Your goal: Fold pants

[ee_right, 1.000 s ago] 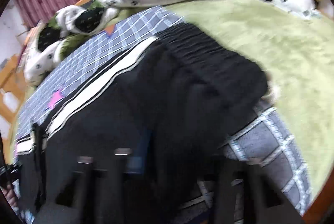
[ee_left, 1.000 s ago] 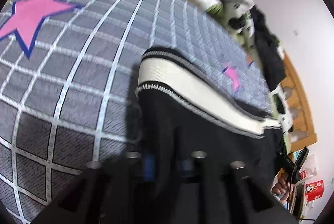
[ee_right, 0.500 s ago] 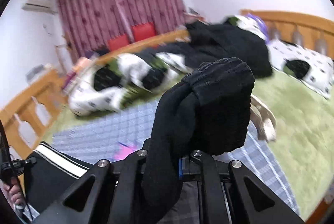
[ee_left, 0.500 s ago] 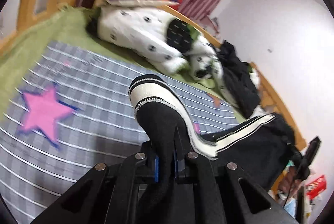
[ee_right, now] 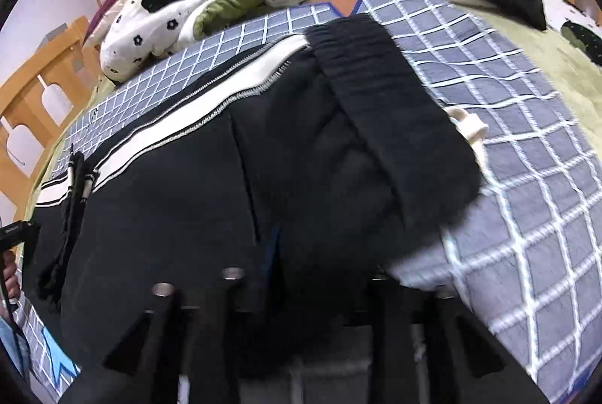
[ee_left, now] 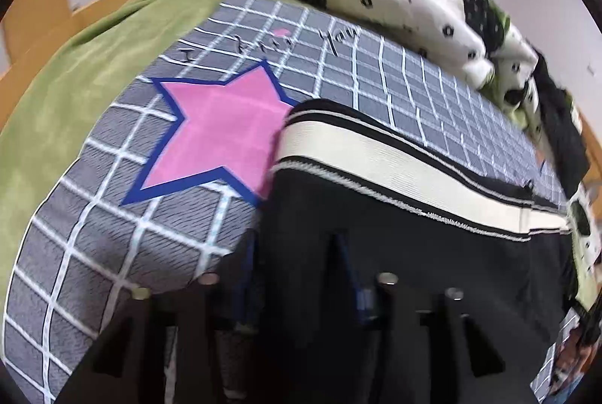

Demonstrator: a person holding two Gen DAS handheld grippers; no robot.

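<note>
The left gripper (ee_left: pixel 297 253) and right gripper (ee_right: pixel 323 253) are seen blurred, jaws spread, low over black track pants (ee_right: pixel 188 201) laid flat on a grey checked blanket (ee_left: pixel 113 238). Beyond, a pink star (ee_left: pixel 222 137) is partly covered by the striped leg, and a flower-print duvet (ee_right: pixel 158 28) is heaped by the wooden bed frame (ee_right: pixel 34 95).

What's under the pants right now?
The pants lie on the grey checked sheet, which shows around them on the far side and both ends. They cover one point of the pink star. Whatever else lies beneath the black cloth is hidden.
</note>
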